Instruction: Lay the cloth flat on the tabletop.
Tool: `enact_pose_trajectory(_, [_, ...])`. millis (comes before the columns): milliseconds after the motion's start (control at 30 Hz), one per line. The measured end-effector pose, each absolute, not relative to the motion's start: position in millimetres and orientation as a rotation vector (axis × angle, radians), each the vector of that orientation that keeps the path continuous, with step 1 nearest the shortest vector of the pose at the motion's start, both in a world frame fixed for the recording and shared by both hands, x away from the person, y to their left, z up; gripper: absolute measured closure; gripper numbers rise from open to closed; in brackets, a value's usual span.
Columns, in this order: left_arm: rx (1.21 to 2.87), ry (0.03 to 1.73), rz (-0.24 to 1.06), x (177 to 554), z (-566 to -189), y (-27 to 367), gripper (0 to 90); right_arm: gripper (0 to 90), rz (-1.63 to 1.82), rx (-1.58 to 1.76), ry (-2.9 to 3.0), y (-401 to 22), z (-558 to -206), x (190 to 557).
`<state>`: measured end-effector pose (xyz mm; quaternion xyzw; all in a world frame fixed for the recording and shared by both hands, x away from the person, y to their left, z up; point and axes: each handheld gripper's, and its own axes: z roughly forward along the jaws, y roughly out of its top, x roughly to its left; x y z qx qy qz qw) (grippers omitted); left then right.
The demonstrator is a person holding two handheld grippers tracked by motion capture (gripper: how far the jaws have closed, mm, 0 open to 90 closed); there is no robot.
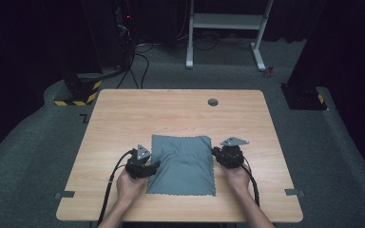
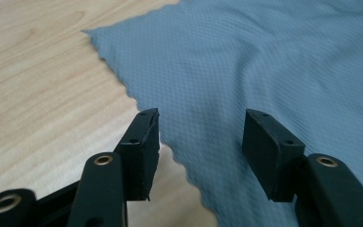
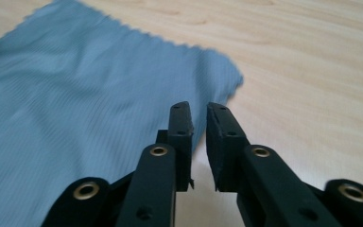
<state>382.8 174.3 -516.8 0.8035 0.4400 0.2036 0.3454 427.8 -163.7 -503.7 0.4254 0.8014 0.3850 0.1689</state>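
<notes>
Black and hard, the left gripper (image 1: 153, 166) sits at the left edge of the grey cloth (image 1: 183, 164), with a grey three-cornered plate on top and a thick black cable running back from it. In the left gripper view its two flat, blocky jaws stand wide apart with nothing pinched between them; the cloth lies under the gap and the wavy edge of the cloth (image 2: 246, 71) runs past the left jaw. Tiny bumps cover the cloth, like a woven towel, and its border is cut in little zigzags.

From above, the cloth is a soft, nearly square shape, lying flat with a few gentle wrinkles on the near half of the light wooden table (image 1: 123, 114). The wood is smooth with pale streaks. A small round grey cap (image 1: 213, 102) sits in the table top, far behind the cloth.

At the right edge of the cloth is the right gripper (image 1: 215, 152), also black with a grey plate. In the right gripper view its jaws are only a small crack apart and hold nothing; the cloth (image 3: 75, 104) lies to their left, its corner a bit blurry. Hands holding both grippers are cut off at the bottom of the high view.
</notes>
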Motion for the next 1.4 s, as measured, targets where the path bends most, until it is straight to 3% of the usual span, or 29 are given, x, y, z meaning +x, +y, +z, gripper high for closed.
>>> enact_pose_trajectory(300, [2.063, 1.166, 0.528, 394, -523, 179, 43.2, 73.0, 0.968, 1.308, 2.238, -140, -511, 473])
enact_pose_trajectory(400, [2.081, 1.167, 0.525, 398, -521, 178, 43.0, 76.8, 0.936, 1.333, 2.242, -139, -514, 480])
enact_pose_trajectory(533, [2.101, 1.169, 0.538, 404, -520, 178, 43.4, 89.0, 0.880, 1.309, 2.261, -139, -514, 483])
enact_pose_trajectory(733, [2.117, 1.178, 0.550, 415, -518, 175, 43.7, 89.8, 0.828, 1.278, 2.246, -139, -514, 489])
enact_pose_trajectory(833, [2.118, 1.180, 0.559, 419, -517, 173, 44.2, 81.5, 0.826, 1.303, 2.223, -140, -514, 488])
enact_pose_trajectory(1233, [2.111, 1.123, 0.520, 421, -518, 157, 43.8, 69.4, 1.040, 1.021, 2.406, -100, -507, 429])
enact_pose_trajectory(1400, [2.107, 1.133, 0.508, 423, -520, 158, 41.4, 61.7, 0.990, 1.006, 2.440, -102, -518, 426])
